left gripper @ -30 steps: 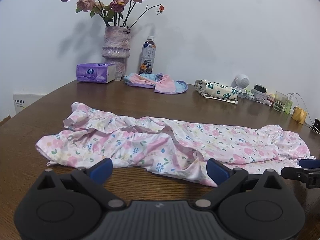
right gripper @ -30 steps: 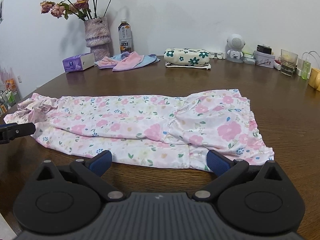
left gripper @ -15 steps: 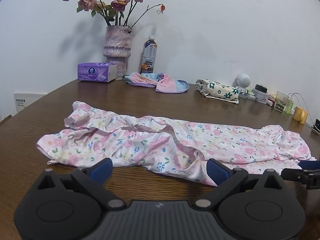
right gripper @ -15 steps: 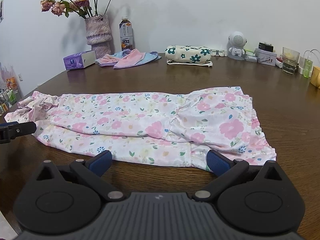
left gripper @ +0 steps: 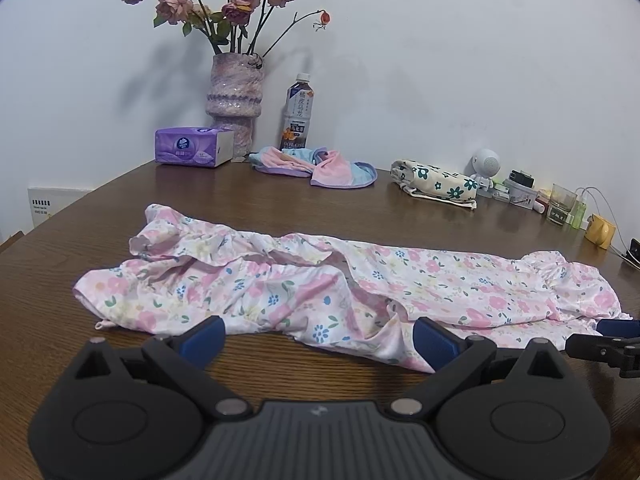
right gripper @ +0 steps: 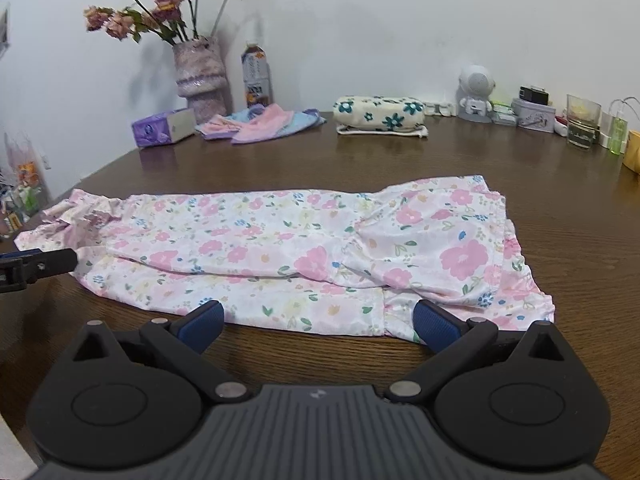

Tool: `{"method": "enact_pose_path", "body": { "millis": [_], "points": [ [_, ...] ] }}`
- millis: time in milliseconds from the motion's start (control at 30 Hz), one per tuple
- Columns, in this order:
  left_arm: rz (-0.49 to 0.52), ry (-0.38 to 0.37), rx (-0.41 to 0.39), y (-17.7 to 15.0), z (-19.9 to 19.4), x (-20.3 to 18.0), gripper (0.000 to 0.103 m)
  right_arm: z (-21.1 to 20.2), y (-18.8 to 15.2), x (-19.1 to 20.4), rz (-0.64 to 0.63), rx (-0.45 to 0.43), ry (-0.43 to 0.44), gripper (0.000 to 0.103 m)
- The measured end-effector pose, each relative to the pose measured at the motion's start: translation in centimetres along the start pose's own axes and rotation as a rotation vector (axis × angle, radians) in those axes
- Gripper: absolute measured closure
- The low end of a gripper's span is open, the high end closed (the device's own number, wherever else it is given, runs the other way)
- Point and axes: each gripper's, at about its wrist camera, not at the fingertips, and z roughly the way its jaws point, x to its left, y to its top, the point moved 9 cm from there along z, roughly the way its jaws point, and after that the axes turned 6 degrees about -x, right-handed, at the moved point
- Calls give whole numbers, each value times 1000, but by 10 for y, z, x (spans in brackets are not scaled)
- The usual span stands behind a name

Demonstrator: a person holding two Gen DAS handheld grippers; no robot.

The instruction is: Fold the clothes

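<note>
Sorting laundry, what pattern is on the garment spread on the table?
Pink floral print on white garment, clearest in right wrist view.

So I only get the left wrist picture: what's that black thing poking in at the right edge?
Observer: That is the right gripper; its own view shows both fingers spread wide, holding nothing.
Operator: And how does the flowery cloth look at that end?
Observer: The floral garment lies flat there, with a flap of bigger flowers folded on top.
</note>
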Motion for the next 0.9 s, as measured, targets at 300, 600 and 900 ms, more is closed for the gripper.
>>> {"method": "enact_pose_path", "body": {
  "millis": [300, 600, 900],
  "points": [
    [-5, -2, -3, 0, -1, 0, 3, 4, 0, 6, -23, 27, 31, 0],
    [-8, -11, 1, 0, 0, 1, 3, 7, 5, 2, -37, 11, 30, 0],
    [-8, -9, -3, 1, -1, 1, 3, 10, 4, 3, -79, 22, 1, 0]
  ]
}}
